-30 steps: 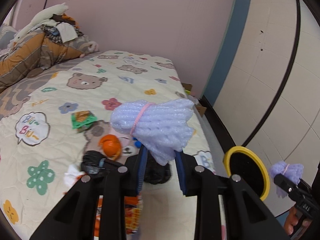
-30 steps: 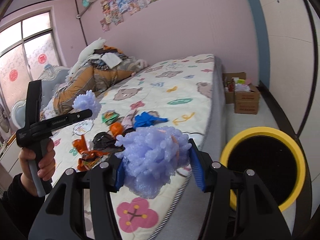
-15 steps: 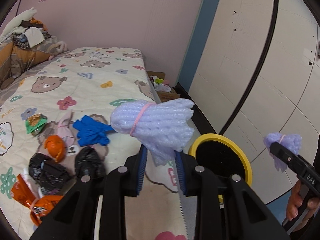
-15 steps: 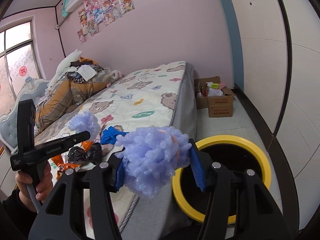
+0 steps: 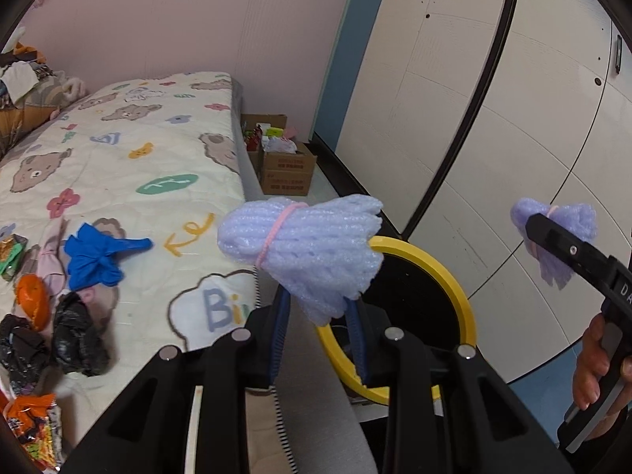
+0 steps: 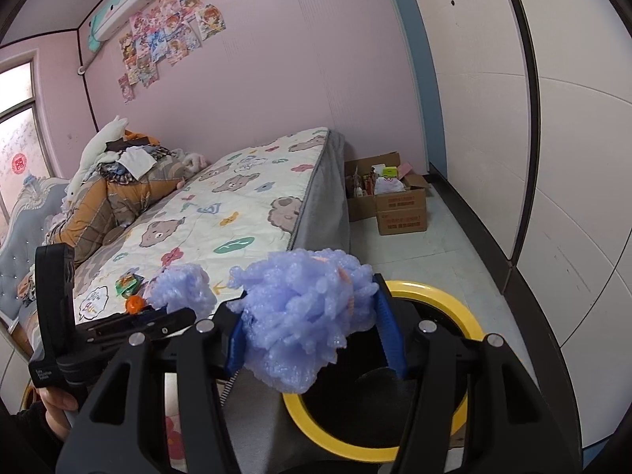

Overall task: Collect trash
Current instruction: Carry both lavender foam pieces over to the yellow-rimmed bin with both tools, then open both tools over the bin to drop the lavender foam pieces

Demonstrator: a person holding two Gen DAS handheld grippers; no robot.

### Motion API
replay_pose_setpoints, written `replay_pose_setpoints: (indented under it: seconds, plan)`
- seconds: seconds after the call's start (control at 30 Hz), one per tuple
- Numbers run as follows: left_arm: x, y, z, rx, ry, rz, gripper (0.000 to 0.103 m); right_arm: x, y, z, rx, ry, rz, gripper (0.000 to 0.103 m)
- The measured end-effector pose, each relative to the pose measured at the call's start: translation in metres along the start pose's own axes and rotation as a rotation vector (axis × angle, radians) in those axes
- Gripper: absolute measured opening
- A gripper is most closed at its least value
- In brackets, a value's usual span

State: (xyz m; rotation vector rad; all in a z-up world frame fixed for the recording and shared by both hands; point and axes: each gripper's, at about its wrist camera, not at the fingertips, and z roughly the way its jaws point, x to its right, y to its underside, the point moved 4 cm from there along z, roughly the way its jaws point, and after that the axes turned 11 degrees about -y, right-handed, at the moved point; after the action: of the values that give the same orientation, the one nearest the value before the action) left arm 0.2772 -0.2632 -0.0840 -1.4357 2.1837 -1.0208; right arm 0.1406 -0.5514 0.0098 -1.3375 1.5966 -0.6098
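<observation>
- Bed (image 5: 118, 166) lying left of the fingers; yellow-rimmed bin (image 6: 434, 296) just beyond them.
- Left gripper (image 5: 318, 316) pinching a tied foam net (image 5: 300, 237).
- Right gripper (image 6: 312, 339) clamping a foam wad (image 6: 304, 312), apparently firmly.

Even indoor light, sharp centres, heavy fisheye warp.
Window (image 6: 15, 134) far left of the right gripper (image 6: 312, 331) glows, perhaps overexposed; soft shadows; black vignette rims both views; straight wall lines bow.

The yellow-rimmed bin (image 6: 466, 312) stands in the floor strip between the bed (image 5: 130, 181) edge and the white panelled wall (image 5: 493, 126), its mouth unobstructed from above. Farther along that strip, cardboard boxes (image 6: 399, 205) (packed with clutter) block the way against the pink wall.
</observation>
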Motion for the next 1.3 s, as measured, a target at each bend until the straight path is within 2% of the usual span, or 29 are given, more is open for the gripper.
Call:
replay_pose_setpoints:
  seconds: [0.37, 0.63, 0.77, 0.83, 0.97, 1.03, 1.23, 1.3]
  plan:
    - [0.039, 0.004, 0.043, -0.071, 0.049, 0.025, 0.026, 0.041, -0.005, 0.031, -0.016, 0.032, 0.068, 0.053]
    - [0.061, 0.01, 0.065, -0.101, 0.085, 0.064, 0.028, 0.066, 0.008, 0.056, -0.054, 0.056, 0.107, 0.055]
    - [0.069, 0.012, 0.066, -0.097, 0.099, 0.072, 0.039, 0.075, 0.009, 0.062, -0.057, 0.055, 0.134, 0.059]
    - [0.07, 0.012, 0.064, -0.092, 0.104, 0.07, 0.053, 0.078, 0.01, 0.064, -0.055, 0.058, 0.147, 0.061]
    - [0.07, 0.013, 0.058, -0.079, 0.096, 0.071, 0.061, 0.081, 0.01, 0.061, -0.043, 0.078, 0.164, 0.063]
    - [0.067, 0.014, 0.055, -0.072, 0.086, 0.066, 0.069, 0.08, 0.01, 0.058, -0.037, 0.084, 0.172, 0.068]
    - [0.05, 0.012, 0.042, -0.052, 0.062, 0.027, 0.077, 0.074, 0.01, 0.053, -0.042, 0.095, 0.17, 0.072]
    - [0.042, 0.012, 0.035, -0.043, 0.053, 0.012, 0.08, 0.07, 0.01, 0.052, -0.038, 0.092, 0.168, 0.077]
